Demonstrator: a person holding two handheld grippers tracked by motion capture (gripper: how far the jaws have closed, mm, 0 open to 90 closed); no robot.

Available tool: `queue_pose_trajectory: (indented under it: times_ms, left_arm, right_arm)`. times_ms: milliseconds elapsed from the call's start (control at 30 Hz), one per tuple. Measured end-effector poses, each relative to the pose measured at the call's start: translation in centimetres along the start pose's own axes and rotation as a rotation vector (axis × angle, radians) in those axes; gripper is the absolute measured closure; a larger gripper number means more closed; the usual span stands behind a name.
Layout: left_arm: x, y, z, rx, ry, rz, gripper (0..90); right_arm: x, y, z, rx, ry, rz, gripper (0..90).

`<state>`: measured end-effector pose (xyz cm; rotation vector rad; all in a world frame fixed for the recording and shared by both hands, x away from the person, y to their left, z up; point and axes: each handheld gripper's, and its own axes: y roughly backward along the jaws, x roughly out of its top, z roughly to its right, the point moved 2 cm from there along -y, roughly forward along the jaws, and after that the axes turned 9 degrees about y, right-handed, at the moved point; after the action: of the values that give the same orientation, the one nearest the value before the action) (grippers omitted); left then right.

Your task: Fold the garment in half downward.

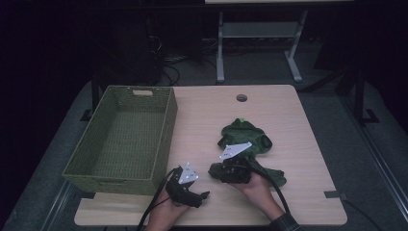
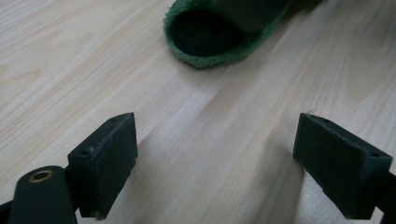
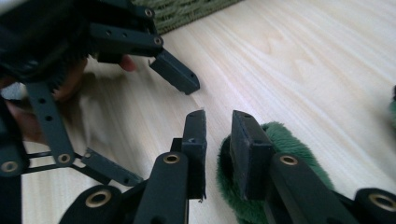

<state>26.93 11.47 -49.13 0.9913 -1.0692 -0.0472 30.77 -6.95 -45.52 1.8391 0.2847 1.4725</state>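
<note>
A green plush slipper (image 3: pixel 285 140) lies on the wooden table (image 1: pixel 288 120), and my right gripper (image 3: pixel 218 115) is shut on its fuzzy rim, one jaw on each side. In the high view the right gripper (image 1: pixel 214 172) points left at the table's front, with the slipper (image 1: pixel 219 173) dark at its tips. My left gripper (image 1: pixel 202 195) rests just left of it, near the front edge, open and with nothing between its jaws (image 2: pixel 217 128). Its view looks across bare wood to the slipper's dark opening (image 2: pixel 208 32). One of the left gripper's fingers (image 3: pixel 175 72) hangs close above the right jaws.
A green woven basket (image 1: pixel 166 130) stands along the table's left side, its corner (image 3: pixel 187 9) just beyond the left gripper. More green plush (image 1: pixel 245 137) lies heaped behind the right gripper. A cable hole (image 1: pixel 241 97) sits near the far edge. Cables trail off the front.
</note>
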Motion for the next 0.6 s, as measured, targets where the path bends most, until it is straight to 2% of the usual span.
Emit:
queue_pose_trajectory:
  times_ms: [200,233,267,300,400,600]
  left_arm:
    - [0.0,0.0,-0.1,0.002,-0.009,-0.005,12.9]
    - [0.0,0.0,-0.1,0.001,-0.011,-0.006,12.9]
    - [0.0,0.1,-0.1,0.002,-0.013,-0.007,12.9]
    - [0.0,0.0,-0.1,0.002,-0.013,-0.007,12.9]
    - [0.0,0.0,-0.1,0.0,-0.013,-0.007,12.9]
    - [0.0,0.0,-0.1,-0.004,-0.013,-0.005,12.9]
  right_arm:
    - [-0.8,-1.6,0.3,-0.04,0.021,-0.05,74.7]
    - [-0.9,-1.9,0.3,-0.039,0.012,-0.063,74.8]
    - [-1.2,-2.2,0.4,-0.043,0.033,-0.073,74.8]
    - [-1.3,-2.4,0.3,-0.046,0.028,-0.081,75.5]
    - [-1.4,-2.5,0.1,-0.074,0.059,-0.083,81.7]
    - [-1.5,-2.2,-0.2,-0.059,0.061,-0.077,85.0]
